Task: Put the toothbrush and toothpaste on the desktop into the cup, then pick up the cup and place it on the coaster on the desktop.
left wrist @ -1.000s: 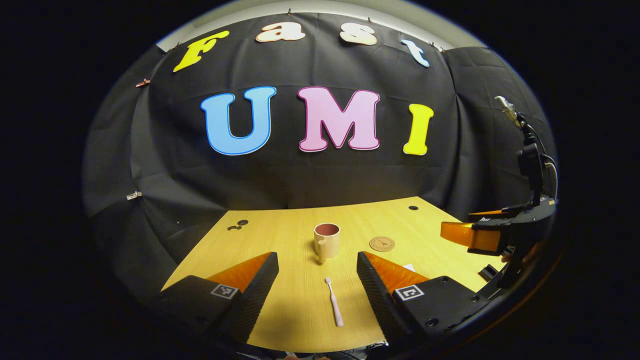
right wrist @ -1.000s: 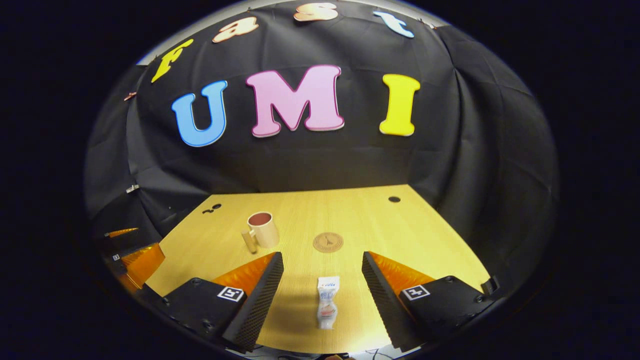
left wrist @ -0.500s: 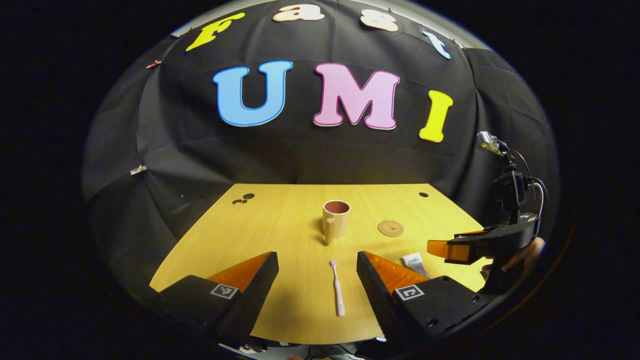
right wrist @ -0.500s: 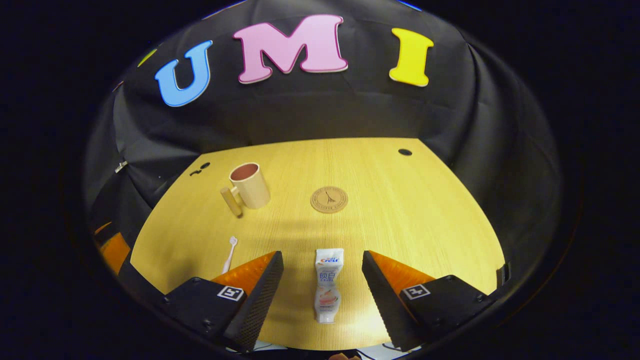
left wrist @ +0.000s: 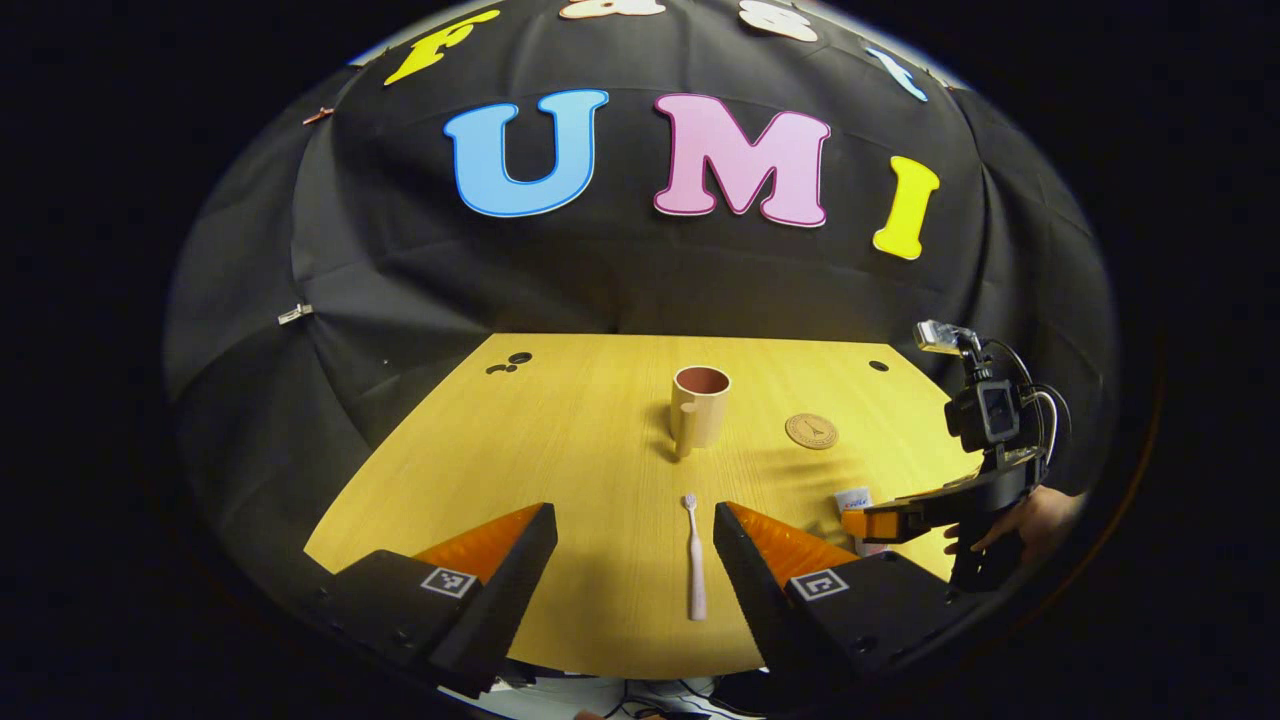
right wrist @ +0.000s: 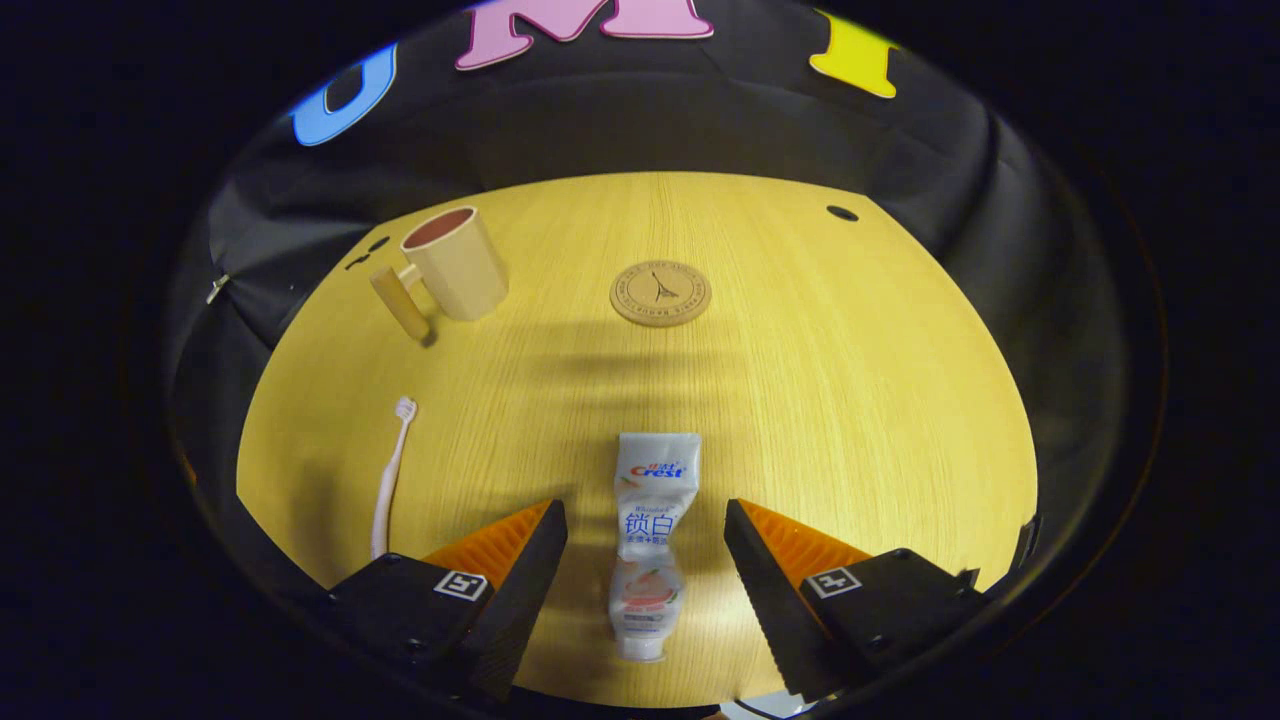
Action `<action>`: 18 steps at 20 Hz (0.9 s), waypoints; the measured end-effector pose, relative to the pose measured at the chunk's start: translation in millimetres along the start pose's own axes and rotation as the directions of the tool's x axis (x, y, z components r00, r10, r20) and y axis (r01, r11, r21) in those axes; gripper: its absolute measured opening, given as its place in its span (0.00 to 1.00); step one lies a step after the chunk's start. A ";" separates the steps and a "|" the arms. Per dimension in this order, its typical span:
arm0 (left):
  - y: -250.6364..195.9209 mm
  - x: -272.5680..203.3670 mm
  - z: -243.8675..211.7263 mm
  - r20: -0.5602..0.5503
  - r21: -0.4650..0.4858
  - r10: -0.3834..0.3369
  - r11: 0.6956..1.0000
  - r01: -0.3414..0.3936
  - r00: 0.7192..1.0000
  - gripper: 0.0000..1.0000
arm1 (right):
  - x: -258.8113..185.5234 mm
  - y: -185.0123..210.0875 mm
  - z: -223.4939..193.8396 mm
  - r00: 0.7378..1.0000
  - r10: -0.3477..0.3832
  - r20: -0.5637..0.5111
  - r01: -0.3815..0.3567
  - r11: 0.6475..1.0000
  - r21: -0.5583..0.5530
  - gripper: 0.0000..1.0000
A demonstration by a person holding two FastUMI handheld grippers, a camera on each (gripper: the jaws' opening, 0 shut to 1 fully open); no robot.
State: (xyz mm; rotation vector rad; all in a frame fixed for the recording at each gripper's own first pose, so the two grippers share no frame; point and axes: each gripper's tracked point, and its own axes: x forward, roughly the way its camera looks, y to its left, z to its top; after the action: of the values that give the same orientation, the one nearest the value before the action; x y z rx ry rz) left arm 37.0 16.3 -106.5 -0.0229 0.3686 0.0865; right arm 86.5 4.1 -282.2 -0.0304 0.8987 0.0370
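toothpaste between parted fingers

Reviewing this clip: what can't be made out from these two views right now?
- Toothpaste, left gripper view: mostly hidden behind the right gripper.
- Toothbrush, right gripper view: the handle's near end is hidden behind that gripper's own finger.
- Cup, both views: its bottom inside is too dark to see.
- Coaster: the print is too small to make out.
- Hand, left gripper view: cut off at the image's edge.
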 end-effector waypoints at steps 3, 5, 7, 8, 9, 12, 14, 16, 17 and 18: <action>0.2 2.4 -3.1 -0.011 -0.007 0.007 1.000 -0.007 1.000 0.98 | 9.9 -2.6 -4.1 0.999 -0.007 -0.033 0.006 1.000 -0.026 0.96; 1.3 3.4 -3.7 -0.013 -0.014 0.021 1.000 -0.021 1.000 0.98 | 16.4 -2.3 -9.1 0.998 -0.005 -0.063 0.005 1.000 -0.013 0.92; 2.5 4.1 -2.3 -0.009 -0.015 0.030 0.999 -0.030 1.000 0.98 | 17.1 -4.1 -12.3 0.996 -0.011 -0.083 0.012 1.000 0.012 0.80; 0.7 4.6 -0.2 -0.001 0.003 0.030 1.000 -0.030 1.000 0.98 | 21.6 -3.8 -6.7 0.997 -0.005 -0.071 0.006 1.000 0.017 0.77; 1.7 3.5 0.3 0.007 0.029 0.035 0.999 -0.036 0.999 0.98 | 23.1 -5.3 -8.9 0.996 -0.011 -0.090 0.012 1.000 0.012 0.71; -5.6 3.0 2.9 0.017 0.063 0.026 0.998 -0.027 1.000 0.98 | 22.1 -7.7 -10.6 0.992 -0.033 -0.122 0.033 0.999 0.000 0.62; -9.2 2.5 2.3 0.016 0.053 0.020 0.998 -0.021 1.000 0.98 | 20.3 -7.4 -11.9 0.989 -0.041 -0.141 0.044 0.999 0.020 0.65; -11.8 3.2 1.7 0.014 0.036 0.018 0.999 -0.019 1.000 0.98 | 20.3 -7.6 -12.6 0.989 -0.042 -0.142 0.045 0.999 0.019 0.62; -12.5 2.6 1.0 0.012 0.029 0.016 0.999 -0.017 1.000 0.98 | 19.4 -6.6 -12.9 0.990 -0.040 -0.138 0.042 0.999 0.011 0.62; -12.9 3.0 0.7 0.011 0.026 0.016 1.000 -0.016 1.000 0.98 | 19.2 -4.7 -15.0 0.990 -0.034 -0.140 0.035 0.999 0.005 0.62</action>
State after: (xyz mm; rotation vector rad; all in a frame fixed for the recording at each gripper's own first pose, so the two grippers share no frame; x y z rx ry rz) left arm 41.2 3.7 -106.9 0.0062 0.3594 0.0973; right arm 86.9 -0.9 -306.5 -0.0417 1.0388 -0.0013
